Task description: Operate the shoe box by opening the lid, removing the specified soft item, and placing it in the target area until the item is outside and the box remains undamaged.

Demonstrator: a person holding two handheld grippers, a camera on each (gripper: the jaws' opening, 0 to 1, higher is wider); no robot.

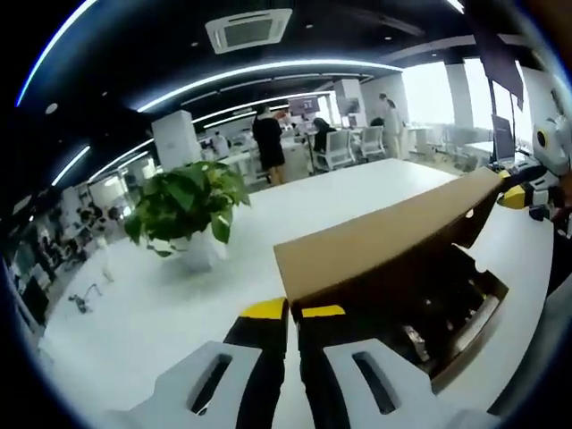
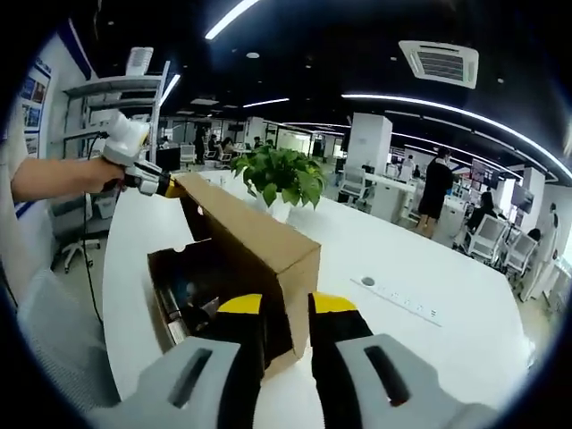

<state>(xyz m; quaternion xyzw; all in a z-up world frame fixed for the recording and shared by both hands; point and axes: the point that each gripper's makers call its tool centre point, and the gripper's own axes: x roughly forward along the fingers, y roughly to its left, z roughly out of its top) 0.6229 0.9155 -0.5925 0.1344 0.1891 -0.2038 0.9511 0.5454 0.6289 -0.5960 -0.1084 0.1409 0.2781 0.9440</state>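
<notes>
Shoe box lid (image 1: 384, 239) raised, both jaws pinching its ends; plant (image 2: 281, 176) behind.

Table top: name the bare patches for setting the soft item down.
Free: white table between the box lid and the potted plant, and beyond toward the inset socket strip. Crowded: around the open shoe box, where both grippers hold the lid.

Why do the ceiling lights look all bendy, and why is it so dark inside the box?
Left gripper view: the fisheye lens bends the ceiling lights into arcs. Right gripper view: the raised lid shades the box inside, so its contents look dim and unclear.
</notes>
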